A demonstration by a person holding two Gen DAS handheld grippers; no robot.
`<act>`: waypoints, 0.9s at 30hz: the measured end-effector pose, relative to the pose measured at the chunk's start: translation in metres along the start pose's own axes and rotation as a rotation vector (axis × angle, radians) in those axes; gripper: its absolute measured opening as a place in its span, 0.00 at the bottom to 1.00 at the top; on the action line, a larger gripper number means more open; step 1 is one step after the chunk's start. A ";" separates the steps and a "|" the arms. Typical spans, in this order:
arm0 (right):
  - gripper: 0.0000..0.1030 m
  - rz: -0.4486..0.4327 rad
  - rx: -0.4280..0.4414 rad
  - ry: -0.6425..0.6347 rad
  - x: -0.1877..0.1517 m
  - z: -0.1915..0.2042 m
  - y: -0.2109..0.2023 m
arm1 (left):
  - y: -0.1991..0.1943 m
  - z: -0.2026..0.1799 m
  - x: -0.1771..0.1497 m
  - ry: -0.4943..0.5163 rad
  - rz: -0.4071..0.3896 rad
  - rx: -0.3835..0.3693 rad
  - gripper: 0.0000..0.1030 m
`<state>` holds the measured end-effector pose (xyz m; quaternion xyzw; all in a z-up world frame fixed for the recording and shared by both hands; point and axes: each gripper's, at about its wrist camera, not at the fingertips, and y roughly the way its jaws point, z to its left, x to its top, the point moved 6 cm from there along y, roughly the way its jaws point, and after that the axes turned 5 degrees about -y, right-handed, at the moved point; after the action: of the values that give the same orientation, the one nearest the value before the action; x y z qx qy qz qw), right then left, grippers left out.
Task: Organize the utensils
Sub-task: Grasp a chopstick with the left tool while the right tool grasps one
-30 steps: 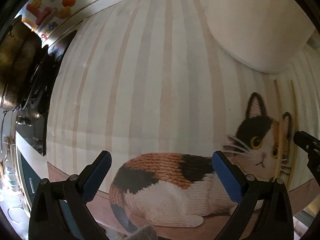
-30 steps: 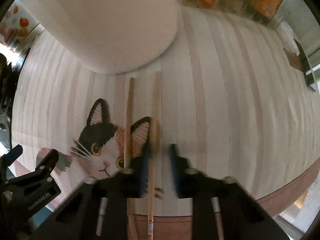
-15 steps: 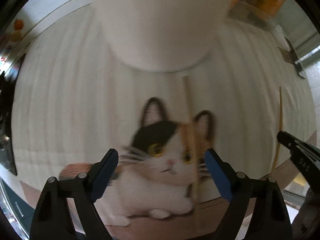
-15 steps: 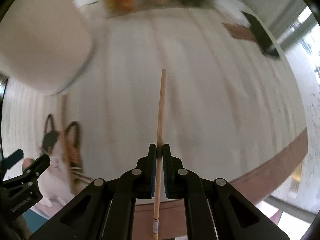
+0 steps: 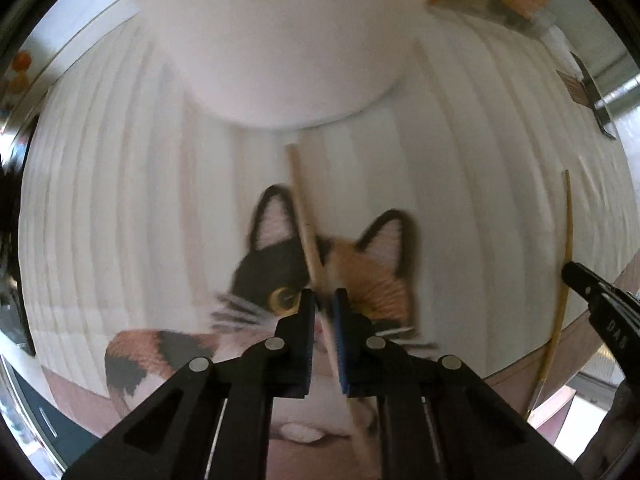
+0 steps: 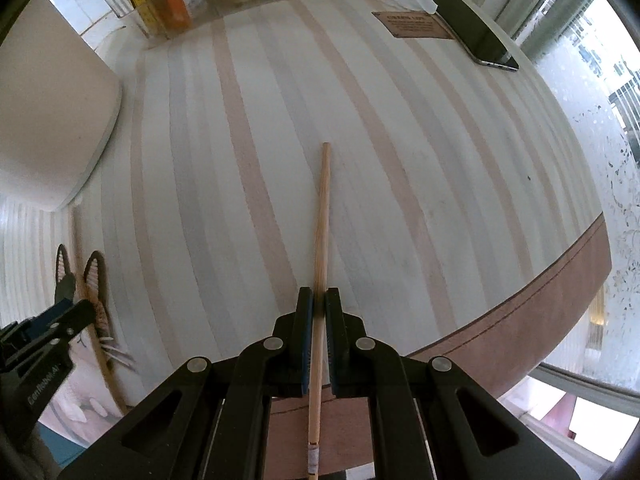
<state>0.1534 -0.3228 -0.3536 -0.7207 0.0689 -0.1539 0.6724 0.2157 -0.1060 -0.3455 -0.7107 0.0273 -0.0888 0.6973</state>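
Surface (image 6: 400, 160): round, covered by a pale striped mat with a calico cat motif (image 5: 320, 280) near its front edge; a white container (image 5: 280, 40) stands toward the back, a clear organiser (image 6: 200, 0) at the rear edge, a dark phone (image 6: 476, 32) at the far right edge by a window. Left claw (image 5: 323, 300) has just been closing and now pinches a pale wooden chopstick (image 5: 304, 216) over the cat's face. Right claw (image 6: 319, 304) is clamped on a second chopstick (image 6: 323, 216), light wood, wrapped near one end, over the stripes.
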 end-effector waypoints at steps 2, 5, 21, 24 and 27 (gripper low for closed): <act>0.06 0.002 0.011 -0.007 0.002 0.006 0.008 | 0.000 0.018 -0.006 -0.036 0.006 0.008 0.05; 0.06 0.004 0.031 -0.042 0.001 0.024 0.006 | 0.000 0.043 -0.017 -0.089 0.018 0.014 0.05; 0.07 0.050 0.085 -0.301 -0.020 0.134 0.004 | 0.003 0.093 -0.020 -0.163 0.032 0.012 0.06; 0.07 0.069 0.083 -0.303 -0.020 0.148 0.000 | -0.001 0.083 -0.027 -0.161 0.029 0.013 0.06; 0.07 0.082 0.075 -0.296 -0.004 0.151 0.001 | 0.000 0.080 -0.027 -0.150 0.024 0.016 0.06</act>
<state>0.1976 -0.1783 -0.3625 -0.7063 -0.0074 -0.0211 0.7075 0.2020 -0.0222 -0.3492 -0.7093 -0.0172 -0.0270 0.7042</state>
